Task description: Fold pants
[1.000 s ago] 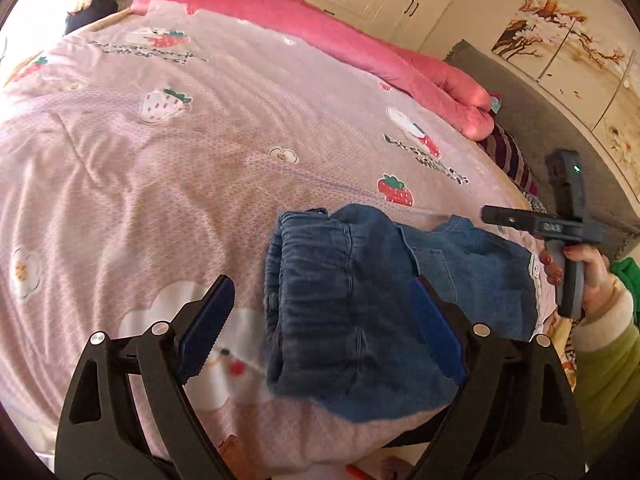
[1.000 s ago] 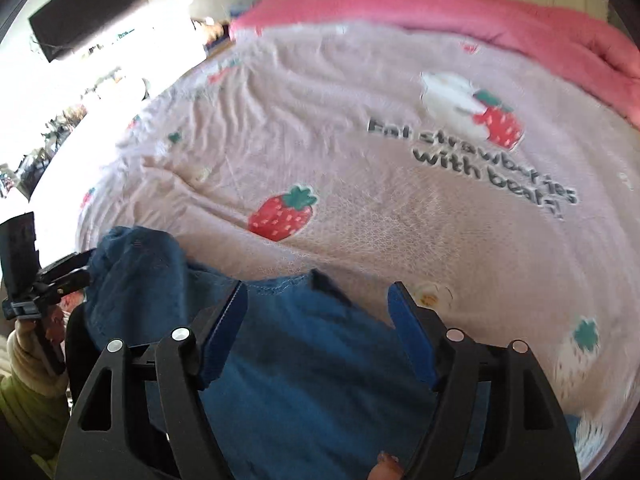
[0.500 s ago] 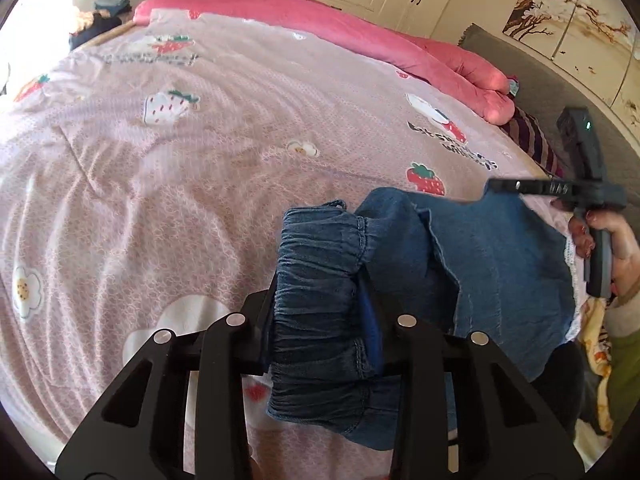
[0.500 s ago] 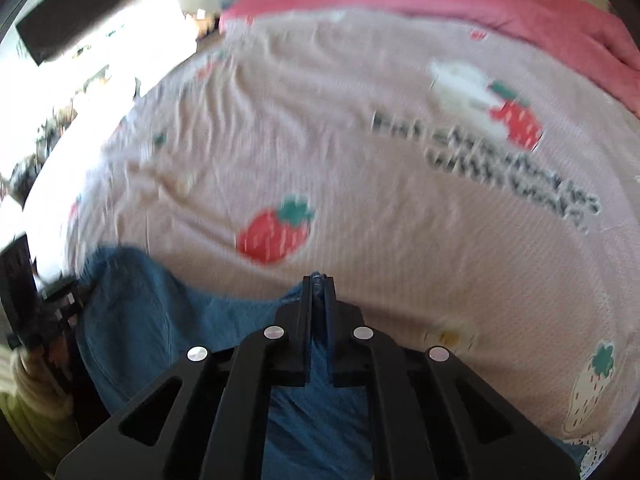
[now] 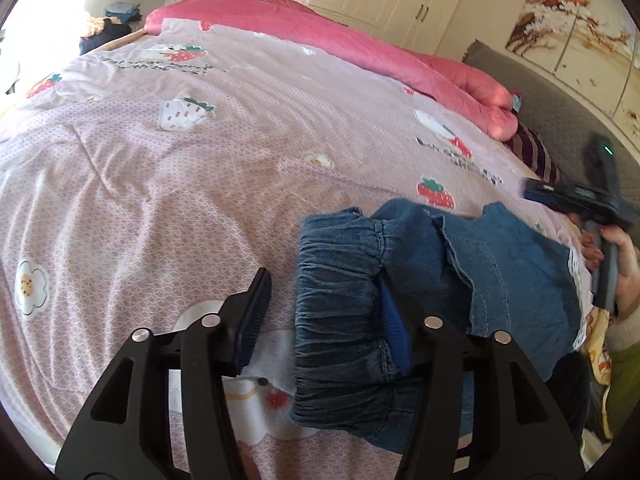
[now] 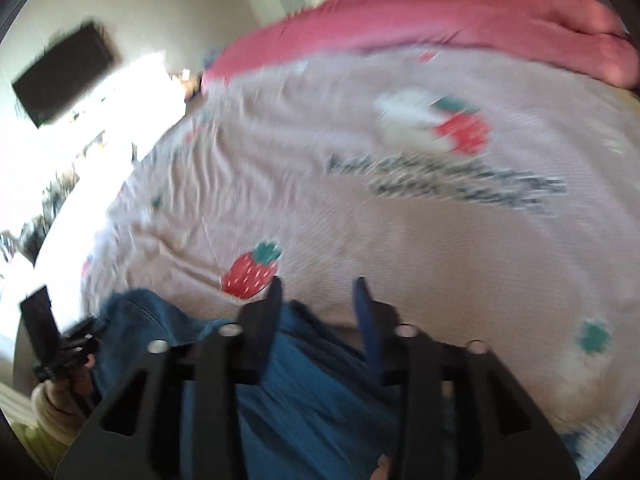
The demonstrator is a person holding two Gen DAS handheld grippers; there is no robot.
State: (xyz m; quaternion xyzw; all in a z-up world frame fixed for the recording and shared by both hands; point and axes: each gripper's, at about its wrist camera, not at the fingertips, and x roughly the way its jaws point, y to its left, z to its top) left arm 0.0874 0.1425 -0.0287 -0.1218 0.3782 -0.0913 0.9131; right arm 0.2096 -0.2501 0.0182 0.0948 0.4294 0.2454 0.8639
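My left gripper (image 5: 324,312) has its fingers partly apart and opening; the gathered waistband of the pants (image 5: 400,296) sits between them, resting against the right finger while the left finger stands clear over the bedspread (image 5: 180,200). My right gripper (image 6: 318,300) is also opening, its fingers narrow and apart, with denim under and between them but no pinch that I can see; that view is blurred. The pants lie bunched at the lower right of the left view, near the bed's edge. My worry: with both grips loosening, the thick elastic may spring the fold open. The cloth could also catch on a pad and drag askew, or slide off the edge beside my right hand (image 5: 616,256).
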